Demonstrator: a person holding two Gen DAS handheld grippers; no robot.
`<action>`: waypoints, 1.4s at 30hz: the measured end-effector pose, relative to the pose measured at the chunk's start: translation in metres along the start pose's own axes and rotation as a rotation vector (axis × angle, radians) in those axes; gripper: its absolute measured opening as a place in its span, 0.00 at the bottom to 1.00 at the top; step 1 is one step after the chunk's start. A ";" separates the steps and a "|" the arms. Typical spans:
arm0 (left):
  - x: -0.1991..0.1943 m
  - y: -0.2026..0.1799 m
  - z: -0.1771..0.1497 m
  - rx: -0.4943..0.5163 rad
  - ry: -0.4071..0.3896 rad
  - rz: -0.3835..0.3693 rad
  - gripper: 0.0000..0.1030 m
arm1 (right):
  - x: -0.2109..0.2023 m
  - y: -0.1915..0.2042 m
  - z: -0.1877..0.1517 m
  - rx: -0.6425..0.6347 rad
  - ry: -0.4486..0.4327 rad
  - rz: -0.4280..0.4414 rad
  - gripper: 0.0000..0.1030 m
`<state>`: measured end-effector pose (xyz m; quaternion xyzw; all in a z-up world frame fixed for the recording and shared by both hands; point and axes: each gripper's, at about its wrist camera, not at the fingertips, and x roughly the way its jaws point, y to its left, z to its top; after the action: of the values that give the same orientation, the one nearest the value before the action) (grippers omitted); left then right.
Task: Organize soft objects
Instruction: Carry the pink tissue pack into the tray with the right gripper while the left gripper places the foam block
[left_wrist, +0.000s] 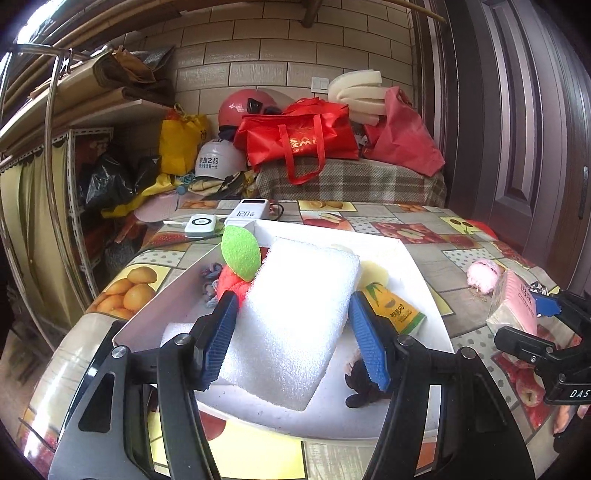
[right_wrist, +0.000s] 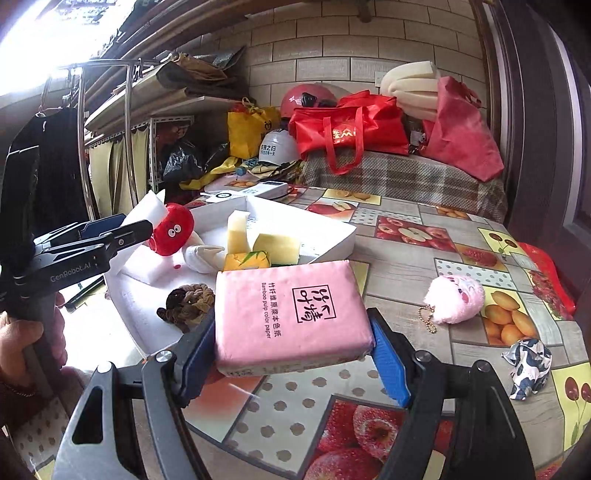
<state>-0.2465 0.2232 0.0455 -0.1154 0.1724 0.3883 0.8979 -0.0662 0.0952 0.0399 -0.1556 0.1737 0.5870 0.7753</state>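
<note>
So both grippers are loaded up right now. The left gripper (left_wrist: 291, 325) has its blue pads clamped about halfway open on a big white foam block (left_wrist: 295, 317), holding it tilted over the white tray (left_wrist: 424, 280). The right gripper (right_wrist: 295, 354) is spread a bit wider and squeezes a pink pack of tissue paper (right_wrist: 288, 317) from both sides, holding it just beside the tray's near edge, above the fruit-print tablecloth (right_wrist: 424, 266). Inside the tray there's already a pile: a red plush with googly eyes (right_wrist: 173, 229) that has a green leaf on it, a couple of yellow sponge pieces (right_wrist: 277, 247), a small yellow tissue pack with a bamboo print (right_wrist: 247, 260), a knotted brown rope toy (right_wrist: 188, 301) and some white foam bits. Still out on the table: a pink fluffy keychain toy (right_wrist: 454, 299) with a bead chain, and a crumpled black and white patterned cloth (right_wrist: 526, 362) near the right edge, well apart from the tray. A person's hand (right_wrist: 22, 347) grips the left tool's handle at the left of the right wrist view.
</note>
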 end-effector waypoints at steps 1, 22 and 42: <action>0.005 0.001 0.001 -0.009 0.024 -0.003 0.60 | 0.004 0.003 0.002 0.006 0.003 0.011 0.74; 0.065 0.046 0.012 -0.190 0.199 0.013 0.60 | 0.087 0.057 0.024 -0.045 0.190 0.145 0.73; 0.057 0.019 0.024 -0.039 0.031 0.252 0.89 | 0.119 0.041 0.046 0.061 0.176 0.047 0.94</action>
<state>-0.2191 0.2818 0.0431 -0.1162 0.1917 0.4997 0.8367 -0.0713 0.2285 0.0258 -0.1786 0.2625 0.5835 0.7474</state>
